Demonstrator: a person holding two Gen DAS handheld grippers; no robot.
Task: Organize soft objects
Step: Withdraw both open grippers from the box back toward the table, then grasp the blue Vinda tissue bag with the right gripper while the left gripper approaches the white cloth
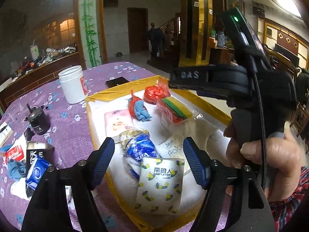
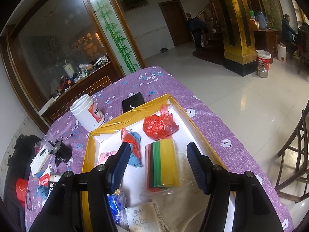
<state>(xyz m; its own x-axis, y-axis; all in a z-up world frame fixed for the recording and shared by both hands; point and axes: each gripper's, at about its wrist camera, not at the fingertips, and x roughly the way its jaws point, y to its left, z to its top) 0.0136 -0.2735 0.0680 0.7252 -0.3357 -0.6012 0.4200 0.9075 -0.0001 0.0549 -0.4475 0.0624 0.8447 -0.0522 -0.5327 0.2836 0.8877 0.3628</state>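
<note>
Left gripper (image 1: 148, 162) spread wide, empty, over lemon-print tissue pack (image 1: 160, 185) at tray's (image 1: 115, 92) near edge; right gripper (image 2: 158, 166) likewise agape, holding nothing, above coloured sheet bundle (image 2: 164, 164) mid-tray

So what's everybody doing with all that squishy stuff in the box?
A person is sorting soft things into a yellow-edged box on the purple flowered table. Both grippers are open and holding nothing. The left gripper hovers over a lemon-print tissue pack and a blue crinkly bag. The right gripper hangs above a pack of colourful cloths. A red plastic bag already sits in the box.
</note>
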